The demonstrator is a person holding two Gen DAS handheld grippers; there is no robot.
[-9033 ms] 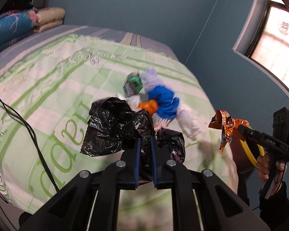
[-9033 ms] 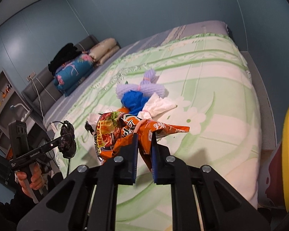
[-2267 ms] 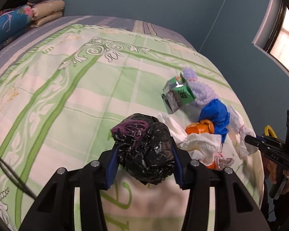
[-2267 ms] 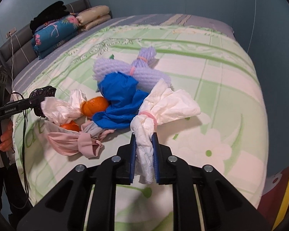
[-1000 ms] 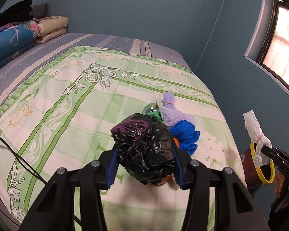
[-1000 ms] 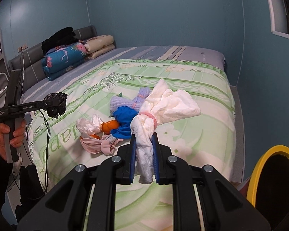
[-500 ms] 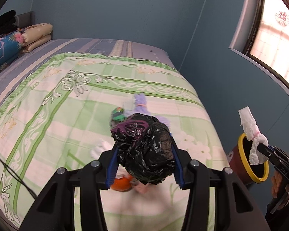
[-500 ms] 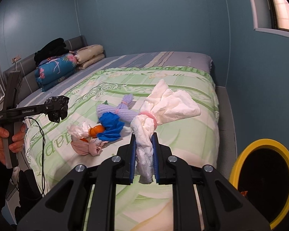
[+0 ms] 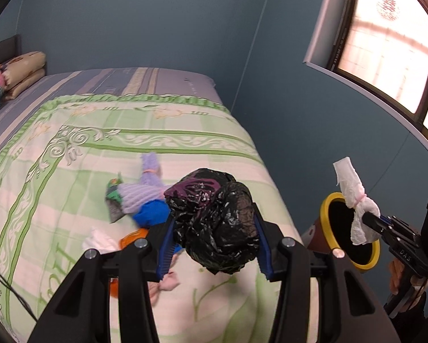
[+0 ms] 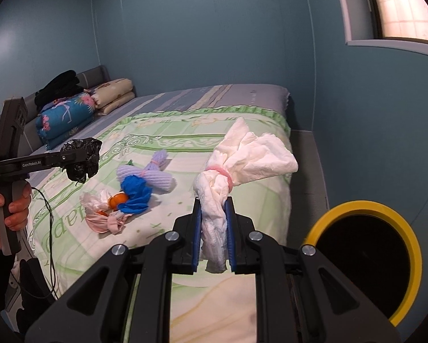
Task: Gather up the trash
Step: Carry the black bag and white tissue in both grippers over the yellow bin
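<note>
Beside the bed's foot, at four o'clock in the right wrist view, aiming for the round yellow-rimmed dark bin (image 10: 365, 260). Right gripper (image 10: 213, 230): jaws narrow, clamping the white crumpled tissue bundle tied with a pink band (image 10: 242, 157). Left gripper (image 9: 214, 243): jaws part-wide, pinching the crumpled black plastic bag (image 9: 214, 223). Best carrying each bundle squarely over the mouth before letting go, one after the other, keeping clear of the rim.
</note>
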